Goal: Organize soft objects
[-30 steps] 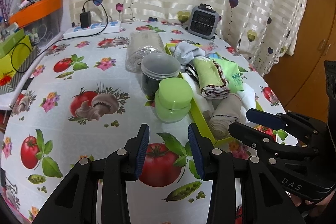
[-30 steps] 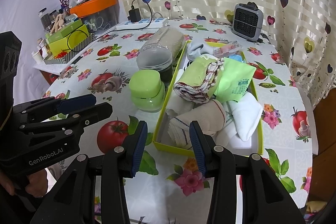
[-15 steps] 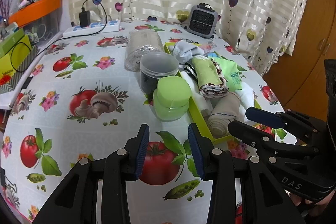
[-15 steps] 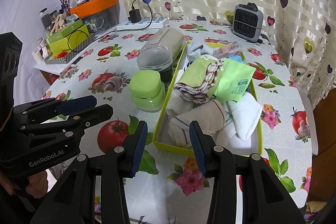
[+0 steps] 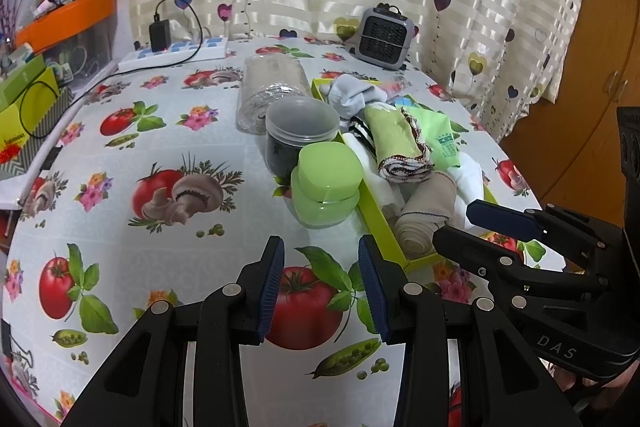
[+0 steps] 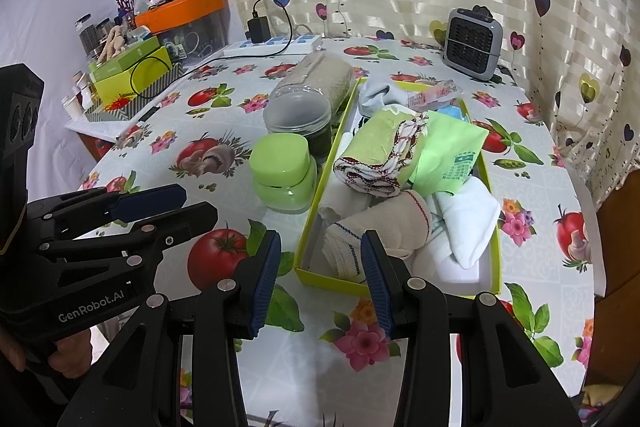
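Note:
A yellow-green tray on the table holds soft items: a rolled beige cloth at its near end, a green rolled towel, white socks, a grey sock and a green packet. My left gripper is open and empty over the tablecloth, short of the jars. My right gripper is open and empty just before the tray's near end.
A green lidded jar, a dark jar with a clear lid and a clear jar lying on its side stand left of the tray. A small grey heater, a power strip and boxes sit at the back.
Both grippers have drifted slightly back from the tray; both stay open and empty. Nothing on the table has moved.

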Demonstrator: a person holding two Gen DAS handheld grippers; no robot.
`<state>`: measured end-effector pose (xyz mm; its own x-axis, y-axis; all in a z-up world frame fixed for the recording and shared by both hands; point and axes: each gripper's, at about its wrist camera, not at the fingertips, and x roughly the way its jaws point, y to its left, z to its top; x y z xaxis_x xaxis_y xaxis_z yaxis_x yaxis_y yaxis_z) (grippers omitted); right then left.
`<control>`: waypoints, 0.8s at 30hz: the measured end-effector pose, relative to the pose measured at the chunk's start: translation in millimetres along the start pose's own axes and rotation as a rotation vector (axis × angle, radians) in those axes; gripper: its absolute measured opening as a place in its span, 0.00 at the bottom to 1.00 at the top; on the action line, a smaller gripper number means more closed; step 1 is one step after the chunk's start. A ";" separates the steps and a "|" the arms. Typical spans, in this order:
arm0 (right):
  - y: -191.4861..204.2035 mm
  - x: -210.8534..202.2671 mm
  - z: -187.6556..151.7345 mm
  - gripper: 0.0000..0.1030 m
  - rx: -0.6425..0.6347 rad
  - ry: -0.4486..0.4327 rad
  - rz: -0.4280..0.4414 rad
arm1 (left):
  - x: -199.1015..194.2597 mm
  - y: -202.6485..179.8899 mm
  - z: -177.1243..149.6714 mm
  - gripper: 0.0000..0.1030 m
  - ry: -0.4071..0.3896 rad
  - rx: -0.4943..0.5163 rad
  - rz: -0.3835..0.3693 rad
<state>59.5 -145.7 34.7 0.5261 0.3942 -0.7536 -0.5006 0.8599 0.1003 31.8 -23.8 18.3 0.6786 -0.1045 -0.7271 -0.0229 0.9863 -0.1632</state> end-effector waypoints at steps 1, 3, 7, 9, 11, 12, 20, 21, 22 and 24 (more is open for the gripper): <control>0.6 -0.2 -0.4 0.42 0.000 0.000 0.000 | 0.0 0.1 0.1 0.36 0.000 0.000 -0.001; 0.3 0.1 -0.2 0.42 0.000 0.001 0.000 | 0.0 -0.2 0.1 0.36 0.000 -0.001 -0.001; -0.2 0.1 0.4 0.42 0.001 0.001 0.000 | 0.0 -0.5 0.1 0.36 0.000 0.000 0.000; -0.1 0.1 0.4 0.42 0.001 0.001 0.000 | 0.0 -0.6 0.1 0.36 0.001 0.000 0.000; 0.6 -0.1 -0.2 0.42 0.001 0.001 0.000 | 0.0 -0.8 -0.2 0.36 0.001 0.000 -0.001; 0.3 -0.1 0.1 0.42 0.001 0.001 0.000 | 0.1 -0.9 0.1 0.36 0.001 0.000 0.001; -0.4 0.0 0.5 0.42 0.001 0.001 0.000 | -0.3 -1.7 -1.0 0.36 0.004 0.002 -0.002; -0.2 0.0 0.2 0.42 0.002 0.001 0.001 | -0.9 -1.7 -2.1 0.36 0.005 0.002 -0.003; -0.7 0.2 0.6 0.42 0.001 0.001 0.001 | -0.7 -2.0 -2.0 0.36 0.005 0.003 -0.002; -0.3 0.0 0.1 0.42 0.002 0.002 0.000 | -0.5 -2.2 -1.7 0.36 0.004 0.002 -0.002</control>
<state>59.7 -145.9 34.7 0.5246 0.3938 -0.7548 -0.4995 0.8603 0.1017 30.3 -26.1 17.9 0.6757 -0.1073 -0.7293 -0.0198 0.9864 -0.1634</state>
